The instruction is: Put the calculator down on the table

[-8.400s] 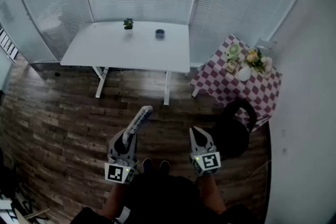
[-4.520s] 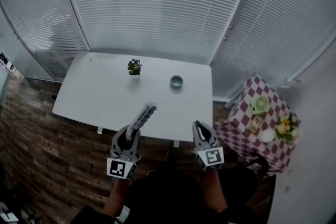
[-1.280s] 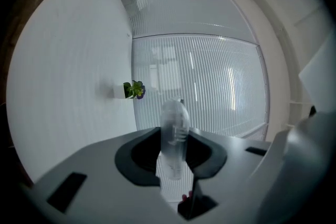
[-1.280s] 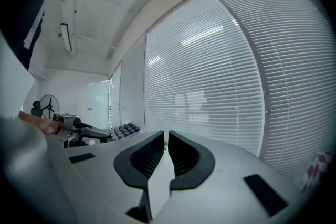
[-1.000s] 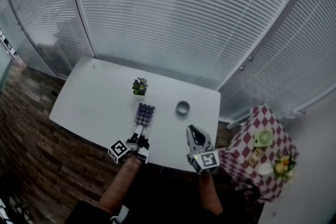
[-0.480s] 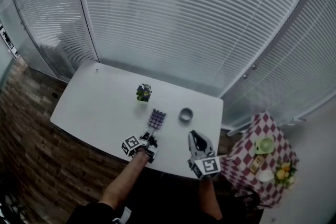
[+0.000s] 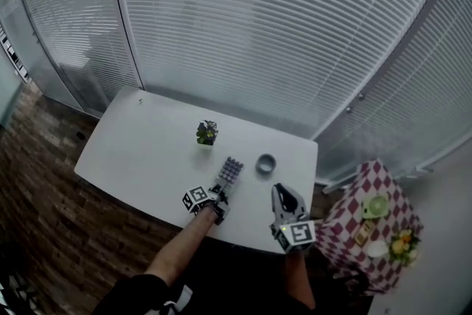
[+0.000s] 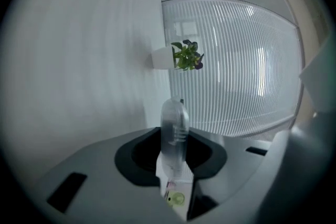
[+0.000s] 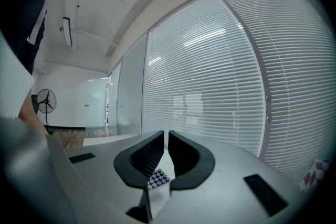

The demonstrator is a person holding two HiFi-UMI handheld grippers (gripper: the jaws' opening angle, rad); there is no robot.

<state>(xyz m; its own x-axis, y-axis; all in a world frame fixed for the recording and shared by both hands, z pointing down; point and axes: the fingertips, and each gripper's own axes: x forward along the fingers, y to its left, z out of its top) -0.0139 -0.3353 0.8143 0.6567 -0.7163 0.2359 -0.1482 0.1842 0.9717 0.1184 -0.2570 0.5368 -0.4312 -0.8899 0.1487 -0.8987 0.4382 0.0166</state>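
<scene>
Left claw (image 8: 174,132): the jaws are partly closed and clamped on the calculator (image 8: 175,113). It stands edge-on between them and projects past the tips.

In the head view, just below centre, the calculator extends keys-up from that claw over the white worktop (image 7: 140,151). It is near the front edge, below the potted plant (image 7: 207,133) and just left of a grey ring (image 7: 265,164). Whether it touches the surface cannot be confirmed.

Right claw (image 9: 166,136): the jaws are drawn to a thin slit with nothing gripped. It sits at the worktop's front edge, to the right of the calculator and apart from it.
</scene>
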